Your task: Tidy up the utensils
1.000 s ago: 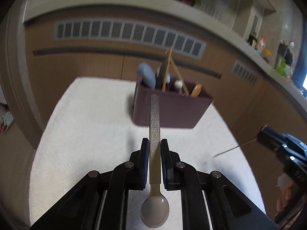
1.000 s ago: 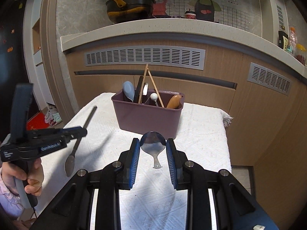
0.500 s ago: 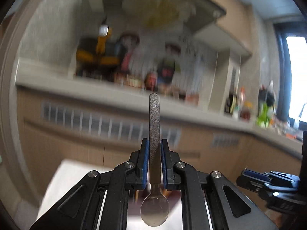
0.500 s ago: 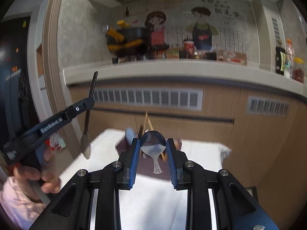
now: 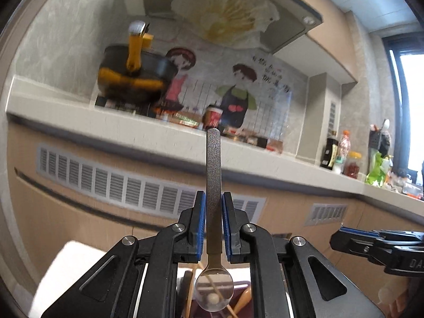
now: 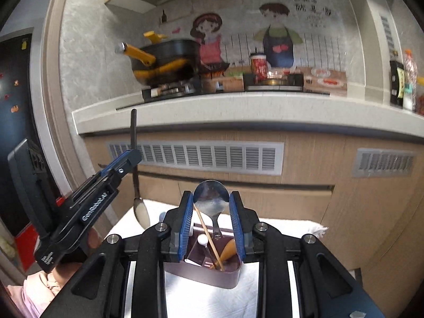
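My left gripper [image 5: 213,198] is shut on a spoon with a dark speckled handle [image 5: 213,175]. The handle points up and the bowl hangs down above the maroon utensil caddy [image 5: 243,302]. From the right wrist view this gripper [image 6: 132,156] and its spoon [image 6: 140,212] hang upright left of the caddy. My right gripper [image 6: 211,201] is shut on the bowl of a silver spoon [image 6: 211,198], its handle pointing down into the caddy [image 6: 209,275]. The caddy holds chopsticks [image 6: 209,238], a wooden spoon [image 6: 229,249] and other utensils.
The caddy stands on a white cloth-covered table [image 6: 201,299]. Behind it runs a wooden cabinet front with vents [image 6: 196,156] under a counter [image 6: 238,108] bearing a black pot [image 6: 169,58] and bottles. The right gripper's body [image 5: 381,246] shows at right in the left wrist view.
Both grippers have tilted upward and moved over the caddy. The left spoon has swung from level to upright, bowl down. The right spoon's handle now hangs into the caddy.
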`<state>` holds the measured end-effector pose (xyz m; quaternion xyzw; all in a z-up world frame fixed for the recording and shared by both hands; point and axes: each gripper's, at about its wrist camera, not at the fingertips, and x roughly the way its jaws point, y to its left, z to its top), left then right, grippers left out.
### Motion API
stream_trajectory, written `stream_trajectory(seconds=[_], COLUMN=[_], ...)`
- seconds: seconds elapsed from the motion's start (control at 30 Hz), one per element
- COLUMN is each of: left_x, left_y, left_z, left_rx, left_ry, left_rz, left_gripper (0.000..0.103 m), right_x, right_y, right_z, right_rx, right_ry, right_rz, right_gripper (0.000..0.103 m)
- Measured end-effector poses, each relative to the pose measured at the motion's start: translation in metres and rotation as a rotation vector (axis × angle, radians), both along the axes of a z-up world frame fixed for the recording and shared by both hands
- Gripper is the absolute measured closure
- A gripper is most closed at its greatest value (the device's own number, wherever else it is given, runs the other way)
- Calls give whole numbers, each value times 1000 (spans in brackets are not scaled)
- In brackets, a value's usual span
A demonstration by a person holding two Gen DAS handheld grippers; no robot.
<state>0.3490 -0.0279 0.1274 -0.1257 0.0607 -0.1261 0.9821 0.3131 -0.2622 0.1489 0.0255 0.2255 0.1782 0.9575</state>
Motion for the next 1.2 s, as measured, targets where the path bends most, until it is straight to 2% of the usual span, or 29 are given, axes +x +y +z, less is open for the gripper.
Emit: stream_trajectory(seconds=[0.23,0.3,0.4,0.47,0.53,0.63,0.67,0.73,0.8,0.87,0.93,1.0,1.1,1.2], left_x=[26,31,34,36,32,18,11,-6,-26,-47,-74,-101,-140,-179], left_y=[5,6,8,9,10,10,10,10,10,10,8,7,8,10], left_z=[-55,-73,-98,-107,-111,-107,-103,-97,-91,-86,-85,-87,-91,-93], left_rx=[-15,-19,-20,-14,-10,9,20,46,67,99,159,212,247,237], left_ry=[86,136,235,292,329,355,357,366,377,388,392,396,421,445], left_rz=[1,-5,-14,-20,-13,-20,-22,-17,-24,-16,9,31,49,71], left_gripper=[90,90,80,60,57,55,50,44,42,39,36,31,24,15], right_x=[30,36,55,68,77,77,75,62,45,21,-7,-32,-70,-111], right_y=[10,13,15,16,15,12,10,6,4,3,4,4,3,4], right_z=[-31,-39,-59,-73,-84,-96,-97,-96,-93,-89,-86,-84,-85,-91], right_rx=[-9,5,27,42,52,56,60,54,43,27,9,8,22,-28], right_ry=[107,146,251,301,320,330,327,296,253,205,159,139,133,96], right_rz=[27,49,83,92,76,62,56,28,-5,-47,-86,-102,-130,-212], right_gripper=[78,78,76,66,55,55,55,55,51,40,21,10,3,0])
